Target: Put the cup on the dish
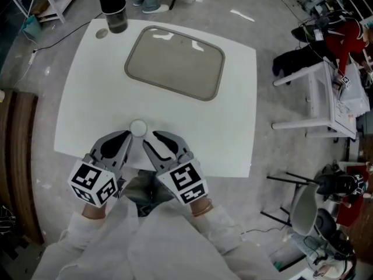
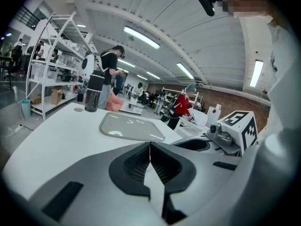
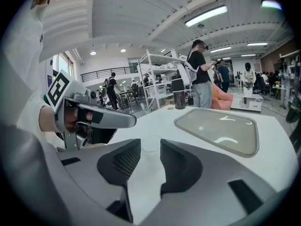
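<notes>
A workshop with a bare concrete floor holds a white square counter (image 1: 233, 98), seen from steeply above, with white shelving (image 2: 51, 55) and standing people beyond it in the gripper views. A shallow grey rectangular dish (image 1: 175, 63) with rounded corners lies empty on the far half of the counter. A dark cylindrical tumbler with a black lid (image 1: 112, 6) stands upright at the far left corner, and a small flat round disc (image 1: 102, 33) lies just beside it. The small white round cup (image 1: 138, 128) sits on the counter near the front edge, well apart from the dish, just ahead of the tips of the two grippers. Whether either tip touches it cannot be told. The person's white-sleeved arms hold the grippers side by side at that front edge. The left gripper (image 1: 126, 135) has its jaws pressed together with nothing between them, a thin seam showing in its own view (image 2: 150, 147). The right gripper (image 1: 158, 139) has its jaws partly apart and grips nothing. In its own view (image 3: 150, 149) bare counter shows through the gap, and the cup's faint rim lies just beyond it.
</notes>
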`<state>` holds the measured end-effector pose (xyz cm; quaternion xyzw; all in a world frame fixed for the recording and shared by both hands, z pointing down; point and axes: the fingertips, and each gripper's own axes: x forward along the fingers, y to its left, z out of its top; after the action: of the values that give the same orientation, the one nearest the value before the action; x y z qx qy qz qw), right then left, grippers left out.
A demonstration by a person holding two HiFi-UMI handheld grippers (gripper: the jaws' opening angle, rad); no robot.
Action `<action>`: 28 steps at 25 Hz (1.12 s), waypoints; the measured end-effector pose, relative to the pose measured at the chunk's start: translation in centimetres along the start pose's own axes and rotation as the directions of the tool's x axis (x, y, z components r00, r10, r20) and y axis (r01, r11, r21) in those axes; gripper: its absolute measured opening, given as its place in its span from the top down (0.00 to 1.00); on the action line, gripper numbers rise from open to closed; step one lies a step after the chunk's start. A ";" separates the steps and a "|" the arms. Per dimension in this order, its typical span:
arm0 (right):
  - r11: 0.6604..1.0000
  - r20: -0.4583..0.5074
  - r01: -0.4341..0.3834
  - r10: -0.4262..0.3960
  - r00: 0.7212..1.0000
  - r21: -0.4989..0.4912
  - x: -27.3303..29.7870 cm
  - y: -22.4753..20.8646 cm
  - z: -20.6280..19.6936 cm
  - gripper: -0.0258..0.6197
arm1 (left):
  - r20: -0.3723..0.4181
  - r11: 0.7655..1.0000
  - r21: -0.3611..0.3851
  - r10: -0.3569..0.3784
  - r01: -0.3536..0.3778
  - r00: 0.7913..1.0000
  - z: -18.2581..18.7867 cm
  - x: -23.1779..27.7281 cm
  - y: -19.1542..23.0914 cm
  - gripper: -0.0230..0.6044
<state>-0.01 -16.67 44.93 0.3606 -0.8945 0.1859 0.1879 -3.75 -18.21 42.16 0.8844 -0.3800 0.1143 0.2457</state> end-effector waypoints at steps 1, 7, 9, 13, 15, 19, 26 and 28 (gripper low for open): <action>1.000 -0.012 -0.010 0.010 1.000 0.002 0.5 0.1 -0.4 0.77 | -0.005 1.000 -0.005 0.001 -0.002 1.000 -0.3 0.1 0.4 0.95; 1.000 -0.077 -0.017 0.016 0.997 -0.017 2.9 -0.3 -2.6 0.55 | -0.040 1.000 -0.003 0.014 -0.014 0.999 -1.6 0.8 2.0 0.95; 0.999 -0.091 -0.011 0.008 0.996 -0.032 3.6 -0.4 -3.0 0.54 | -0.045 1.000 -0.017 0.014 -0.015 0.999 -2.1 1.1 2.4 0.95; 0.999 -0.113 0.005 -0.009 0.994 -0.034 5.1 -1.3 -4.0 0.52 | -0.061 0.999 -0.044 0.019 -0.022 0.998 -3.2 2.0 3.0 0.95; 0.999 -0.128 0.001 -0.008 0.992 -0.048 6.0 -1.3 -4.4 0.51 | -0.062 0.998 -0.066 0.018 -0.022 0.998 -3.4 2.1 3.3 0.95; 0.997 -0.116 0.011 -0.019 0.993 -0.071 7.3 -1.6 -4.5 0.51 | -0.054 0.996 -0.088 0.023 -0.028 0.998 -3.5 2.2 3.9 0.95; 0.994 -0.108 0.018 -0.030 0.994 -0.104 8.8 -1.7 -4.7 0.51 | -0.056 0.993 -0.106 0.037 -0.043 0.998 -4.0 2.3 5.0 0.95; 0.993 -0.099 0.023 -0.035 0.995 -0.116 9.3 -1.8 -4.8 0.51 | -0.058 0.993 -0.113 0.040 -0.046 0.997 -4.2 2.4 5.4 0.95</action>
<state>-4.01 -21.00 53.79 0.3524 -0.8878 0.1492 0.2558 -6.08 -20.71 48.57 0.8570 -0.3978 0.1225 0.3038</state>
